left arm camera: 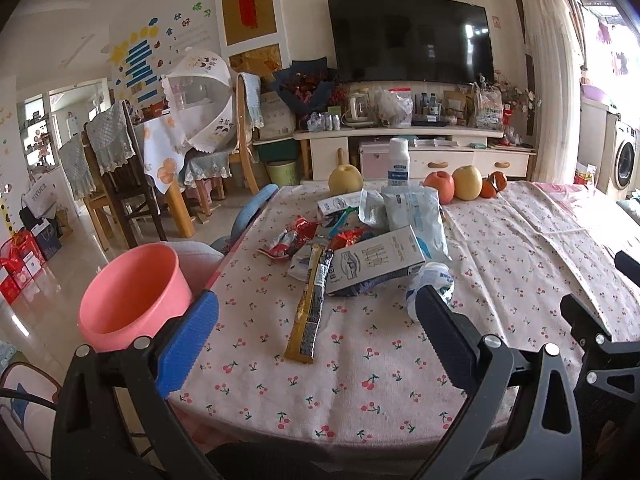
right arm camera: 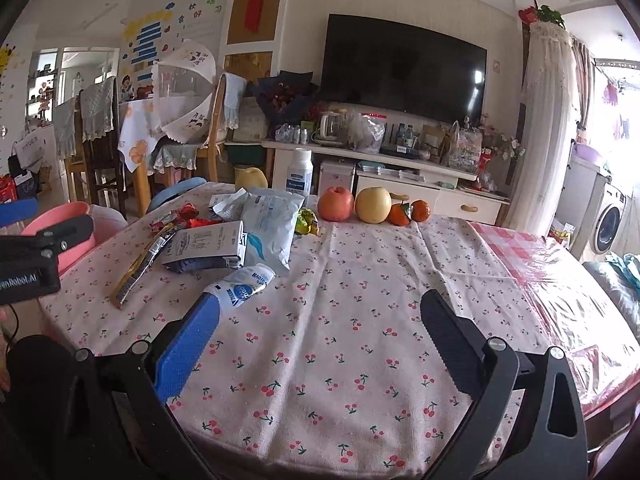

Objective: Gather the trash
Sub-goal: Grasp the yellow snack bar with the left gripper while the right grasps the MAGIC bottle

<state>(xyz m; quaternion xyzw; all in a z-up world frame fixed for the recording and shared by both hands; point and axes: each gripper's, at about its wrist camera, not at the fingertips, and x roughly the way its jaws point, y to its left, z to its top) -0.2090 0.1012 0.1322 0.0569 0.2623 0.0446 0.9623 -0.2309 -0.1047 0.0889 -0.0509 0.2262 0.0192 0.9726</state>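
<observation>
A heap of trash lies on the cherry-print tablecloth [left arm camera: 360, 360]: a gold and black stick wrapper [left arm camera: 310, 308], a grey carton [left arm camera: 376, 260], red wrappers [left arm camera: 288, 236], a white pouch [left arm camera: 420, 216] and a crumpled white-blue wrapper [left arm camera: 430, 280]. A pink bin [left arm camera: 132, 292] stands just off the table's left edge. My left gripper [left arm camera: 316, 312] is open above the near table edge, nothing between its fingers. My right gripper [right arm camera: 320, 312] is open too, with the crumpled wrapper [right arm camera: 244, 284] by its blue finger. The carton [right arm camera: 204, 248] and stick wrapper [right arm camera: 140, 268] lie further left.
A white bottle [left arm camera: 398, 162], a pear [left arm camera: 346, 178], an apple [left arm camera: 440, 186], a yellow apple [left arm camera: 467, 182] and oranges [left arm camera: 494, 184] line the far table edge. Beyond stand a TV cabinet [left arm camera: 400, 136], dining chairs [left arm camera: 116, 168] and a washing machine [right arm camera: 608, 224]. A glossy red cloth [right arm camera: 560, 264] covers the table's right side.
</observation>
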